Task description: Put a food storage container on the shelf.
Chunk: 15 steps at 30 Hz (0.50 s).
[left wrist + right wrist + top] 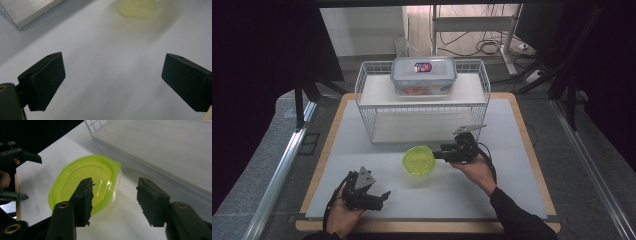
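- A white-topped bench (pixel 362 165) with a wooden border carries a white wire rack (pixel 422 100) at its far edge; a clear lidded box (pixel 424 75) sits on top of the rack.
- A round clear plastic container with a lime-green lid (pixel 418 160) lies mid-bench, just before the rack.
- The right gripper (pixel 113 200) has its jaws partly parted, one over the lid's rim, pressing nothing.
- The left gripper (pixel 379 196), near the front-left corner, has its jaws released wide.

Bright table, dark surroundings

Overhead light washes the white table (pixel 362 170) pale; soft shadows; the left gripper view's far edge is blurred.
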Each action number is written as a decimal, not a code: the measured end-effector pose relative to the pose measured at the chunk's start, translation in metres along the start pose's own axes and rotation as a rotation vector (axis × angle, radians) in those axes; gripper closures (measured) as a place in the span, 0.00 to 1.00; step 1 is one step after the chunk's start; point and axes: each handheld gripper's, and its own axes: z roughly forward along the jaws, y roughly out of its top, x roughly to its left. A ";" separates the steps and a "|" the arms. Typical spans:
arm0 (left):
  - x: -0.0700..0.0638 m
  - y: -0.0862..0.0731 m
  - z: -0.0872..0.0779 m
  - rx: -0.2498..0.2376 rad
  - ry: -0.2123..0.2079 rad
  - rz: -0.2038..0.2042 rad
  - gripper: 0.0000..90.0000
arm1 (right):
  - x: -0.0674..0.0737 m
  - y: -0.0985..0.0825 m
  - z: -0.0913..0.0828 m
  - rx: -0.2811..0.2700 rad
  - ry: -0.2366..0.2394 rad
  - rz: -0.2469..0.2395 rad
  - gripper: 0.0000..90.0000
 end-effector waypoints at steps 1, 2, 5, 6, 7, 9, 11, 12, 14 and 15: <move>0.000 0.000 0.000 0.000 0.000 0.001 0.05 | 0.000 0.003 0.005 0.003 0.012 0.009 0.57; -0.001 0.000 0.000 0.002 0.001 0.004 0.05 | -0.001 0.004 0.009 0.011 0.020 0.019 0.58; -0.001 0.000 0.000 0.005 -0.002 0.011 0.05 | -0.002 0.008 0.019 0.025 0.031 0.032 0.62; -0.001 0.000 0.000 0.006 -0.001 0.014 0.05 | -0.003 0.008 0.022 0.032 0.033 0.044 0.64; -0.002 0.000 0.001 0.006 -0.001 0.016 0.05 | -0.004 0.009 0.025 0.038 0.028 0.058 0.66; -0.002 0.000 0.001 0.008 -0.005 0.018 0.05 | -0.008 0.008 0.029 0.047 0.043 0.084 0.68; -0.002 0.000 0.002 0.012 -0.005 0.022 0.06 | -0.009 0.008 0.032 0.055 0.054 0.097 0.70; -0.003 0.000 0.002 0.014 -0.004 0.025 0.06 | -0.009 0.007 0.034 0.065 0.060 0.102 0.71; -0.003 0.000 0.002 0.014 -0.004 0.028 0.06 | -0.011 0.007 0.035 0.065 0.091 0.137 0.72; -0.004 0.001 0.002 0.014 -0.004 0.031 0.06 | -0.012 0.006 0.035 0.067 0.099 0.151 0.75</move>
